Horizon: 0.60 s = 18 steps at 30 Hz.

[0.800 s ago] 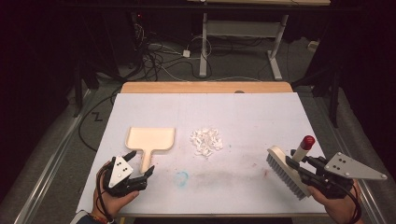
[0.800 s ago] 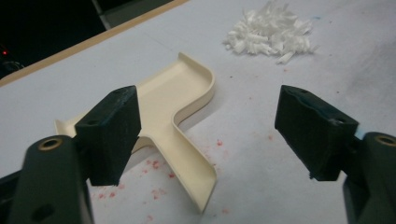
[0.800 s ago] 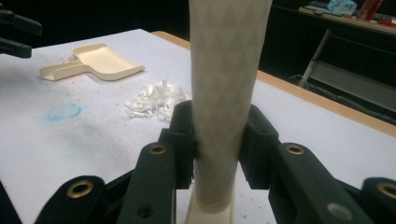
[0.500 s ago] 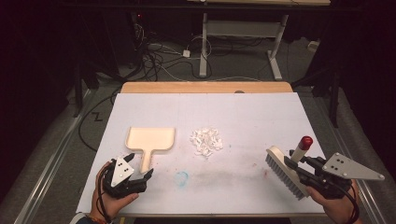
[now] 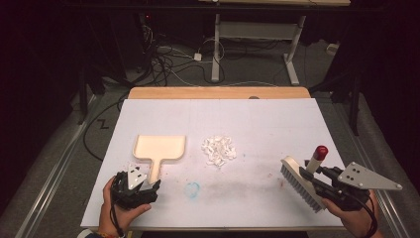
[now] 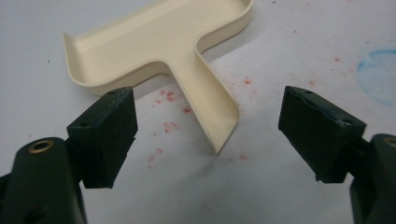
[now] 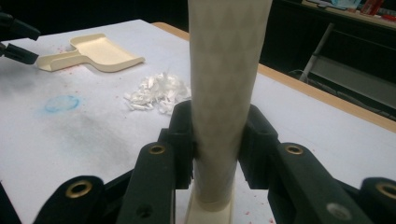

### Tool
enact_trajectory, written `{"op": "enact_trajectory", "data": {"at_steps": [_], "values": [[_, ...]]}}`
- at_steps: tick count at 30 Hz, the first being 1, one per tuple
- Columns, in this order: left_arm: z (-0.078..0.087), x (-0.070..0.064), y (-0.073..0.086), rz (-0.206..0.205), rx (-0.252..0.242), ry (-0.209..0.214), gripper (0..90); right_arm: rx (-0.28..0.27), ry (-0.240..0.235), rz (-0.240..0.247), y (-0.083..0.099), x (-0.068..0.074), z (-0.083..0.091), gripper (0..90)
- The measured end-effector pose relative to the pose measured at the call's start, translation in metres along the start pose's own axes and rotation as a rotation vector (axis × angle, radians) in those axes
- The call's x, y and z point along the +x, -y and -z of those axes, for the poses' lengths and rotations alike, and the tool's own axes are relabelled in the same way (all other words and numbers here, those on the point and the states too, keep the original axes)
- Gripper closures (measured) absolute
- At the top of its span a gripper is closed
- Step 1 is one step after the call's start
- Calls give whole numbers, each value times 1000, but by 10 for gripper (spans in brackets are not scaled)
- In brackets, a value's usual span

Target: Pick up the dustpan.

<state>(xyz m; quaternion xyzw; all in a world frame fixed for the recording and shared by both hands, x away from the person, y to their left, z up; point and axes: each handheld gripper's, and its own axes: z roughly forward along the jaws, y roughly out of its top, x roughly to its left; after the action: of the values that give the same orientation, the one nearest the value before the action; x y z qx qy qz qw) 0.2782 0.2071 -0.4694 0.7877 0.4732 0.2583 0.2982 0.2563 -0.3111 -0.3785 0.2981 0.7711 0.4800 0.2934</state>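
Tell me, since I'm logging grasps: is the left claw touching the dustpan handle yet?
Apart. In the left gripper view, the left claw stands open, and bare table shows between each jaw and the dustpan handle.

place: lab or test bay, not a home
table [image 5: 277,124]: white sheet over a wooden top, stained, marked up as a work surface
floor beyond the jaws: loose cables [image 5: 173,64] and a power strip [image 5: 197,56] on grey carpet
behind the table: metal bench frame [image 5: 257,34]
surroundings: dark, only the table lit
rig: handheld grippers trailing cables
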Motion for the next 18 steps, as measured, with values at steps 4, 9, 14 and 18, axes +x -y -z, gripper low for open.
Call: {"op": "enact_trajectory", "data": {"at_steps": [4,9,14,18], "values": [[-21,2,-14,61,71,22,211,8,12,-15,1,-2,-4,702],[-51,7,-31,132,172,-18,268,35,14,-21,3,-1,-8,702],[-57,14,-34,178,164,44,327,12,34,-30,4,-1,-7,702],[-57,14,-34,169,163,58,436,9,28,-31,6,-2,-6,701]]}}
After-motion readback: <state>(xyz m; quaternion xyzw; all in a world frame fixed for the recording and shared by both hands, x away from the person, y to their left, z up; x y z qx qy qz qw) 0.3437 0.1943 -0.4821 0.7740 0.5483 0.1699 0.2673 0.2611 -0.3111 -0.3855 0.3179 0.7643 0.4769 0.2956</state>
